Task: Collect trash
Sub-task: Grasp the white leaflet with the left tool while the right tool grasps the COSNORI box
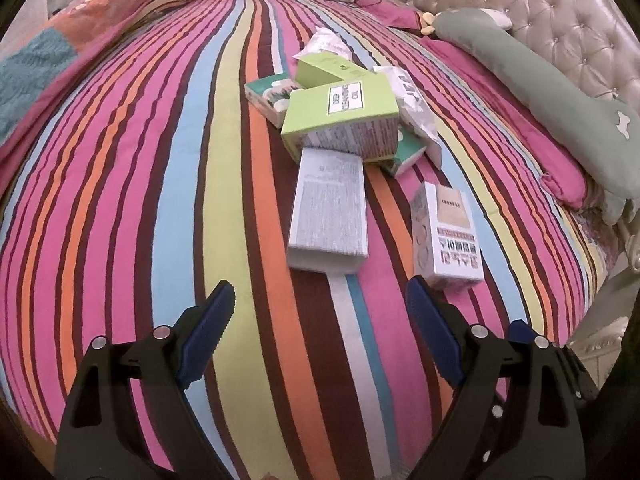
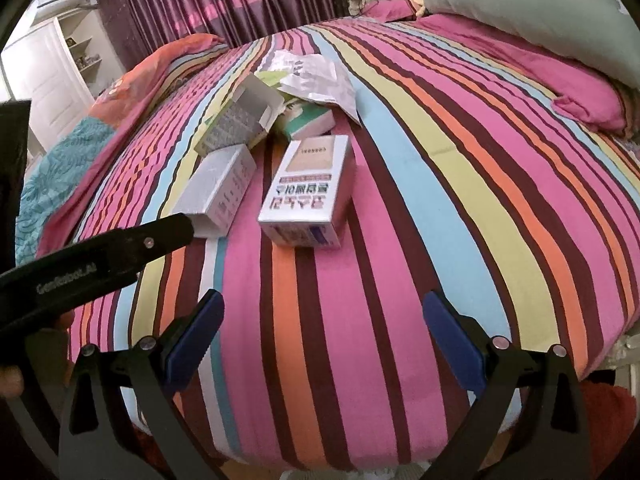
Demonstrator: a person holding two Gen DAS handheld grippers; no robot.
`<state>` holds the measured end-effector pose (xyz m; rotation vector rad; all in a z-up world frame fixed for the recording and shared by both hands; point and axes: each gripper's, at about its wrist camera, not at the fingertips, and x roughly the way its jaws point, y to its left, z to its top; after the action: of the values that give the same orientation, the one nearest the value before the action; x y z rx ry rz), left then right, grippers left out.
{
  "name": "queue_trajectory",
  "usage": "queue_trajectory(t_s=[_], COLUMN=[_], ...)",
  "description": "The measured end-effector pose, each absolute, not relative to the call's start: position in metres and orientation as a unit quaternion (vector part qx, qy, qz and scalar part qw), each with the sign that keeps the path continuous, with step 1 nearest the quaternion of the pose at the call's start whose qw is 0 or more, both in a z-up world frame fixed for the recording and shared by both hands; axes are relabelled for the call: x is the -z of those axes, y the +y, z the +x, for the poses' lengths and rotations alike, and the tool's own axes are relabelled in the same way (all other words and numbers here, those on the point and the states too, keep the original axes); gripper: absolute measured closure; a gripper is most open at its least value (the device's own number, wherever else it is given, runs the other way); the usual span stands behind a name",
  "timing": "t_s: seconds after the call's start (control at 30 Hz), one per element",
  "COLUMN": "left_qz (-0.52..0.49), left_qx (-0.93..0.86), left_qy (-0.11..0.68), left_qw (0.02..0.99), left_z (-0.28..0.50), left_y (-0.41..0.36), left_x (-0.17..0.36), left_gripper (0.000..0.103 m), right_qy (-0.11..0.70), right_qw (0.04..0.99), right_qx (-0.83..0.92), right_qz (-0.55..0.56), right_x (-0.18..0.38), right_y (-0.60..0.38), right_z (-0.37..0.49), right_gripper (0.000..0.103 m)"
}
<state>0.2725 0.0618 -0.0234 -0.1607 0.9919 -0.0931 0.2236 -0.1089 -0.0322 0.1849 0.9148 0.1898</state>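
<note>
Low in each frame we see our left gripper [image 1: 320,312] and right gripper [image 2: 324,324] spread wide, gripping nothing above the striped bedspread [image 1: 140,200]. Mid-frame lie a grey box [image 1: 328,216] and white box [image 2: 308,192]; beyond them, green cartons [image 1: 344,120] and crumpled wrappers [image 2: 316,76].

A heap of packaging is sitting on the bedspread [image 1: 140,200] near the middle of the bed. Nearest the left gripper [image 1: 320,312] a long flat box [image 1: 328,216] is lying lengthwise, and a printed carton [image 1: 446,236] is lying just right of it, apart. Behind the flat box a bigger carton [image 1: 344,120] is resting across its far end (partly covering a small pack [image 1: 270,94] to its left). A crumpled bag [image 1: 416,108] is lying at its right. A long pillow [image 1: 540,92] is stretching along the headboard [image 1: 540,12] further right
</note>
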Motion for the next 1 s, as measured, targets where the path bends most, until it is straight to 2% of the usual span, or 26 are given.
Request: queue_trajectory(t_s=[0.53,1.0], left_qz=[-0.072,-0.077], left_qx=[0.042,0.024], left_qy=[0.494,0.519], left_qw=[0.866,0.851], left_z=[0.324,0.35], left_y=[0.062,0.065], left_x=[0.034,0.05], left_gripper=[0.018,0.018], right_qy=[0.438,0.434], right_qw=[0.89,0.898], right_qx=[-0.087,-0.067], right_qz=[0.088,0.033], right_x=[0.038,0.043], right_y=[-0.094,-0.084], right_z=[0.26,0.284], right_gripper=[0.008,0.008])
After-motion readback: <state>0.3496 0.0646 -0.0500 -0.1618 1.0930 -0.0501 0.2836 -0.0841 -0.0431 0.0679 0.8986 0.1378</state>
